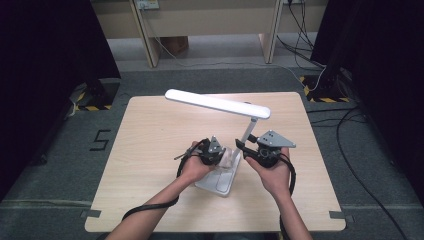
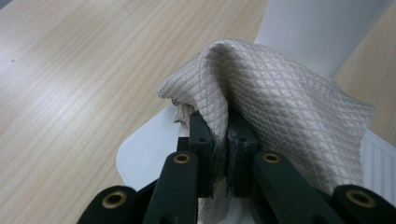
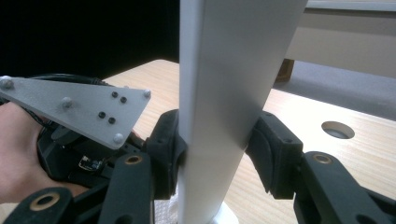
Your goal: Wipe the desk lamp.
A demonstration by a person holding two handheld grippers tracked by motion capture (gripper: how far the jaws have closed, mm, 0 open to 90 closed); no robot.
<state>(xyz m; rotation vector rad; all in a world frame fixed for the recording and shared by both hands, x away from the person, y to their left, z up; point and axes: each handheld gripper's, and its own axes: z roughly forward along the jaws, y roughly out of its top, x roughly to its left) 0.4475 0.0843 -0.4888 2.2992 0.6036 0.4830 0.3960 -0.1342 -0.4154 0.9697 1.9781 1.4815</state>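
Note:
A white desk lamp stands on the table with its long head (image 1: 217,103) up, its post (image 1: 248,131) tilted and its flat base (image 1: 220,182) near the front. My left gripper (image 1: 225,155) is shut on a beige quilted cloth (image 2: 280,93), which is bunched between its jaws and lies over the lamp base (image 2: 144,149) by the foot of the post (image 2: 317,28). My right gripper (image 3: 215,144) has the lamp post (image 3: 224,84) between its jaws, a pad pressed on each side. The left gripper's grey plate (image 3: 79,109) is just beyond it.
The light wooden table (image 1: 150,130) has bare room to the left and behind the lamp, and a round cable hole (image 3: 337,129) near its right edge. Wooden furniture legs (image 1: 150,45) and floor cables (image 1: 350,125) lie beyond the table.

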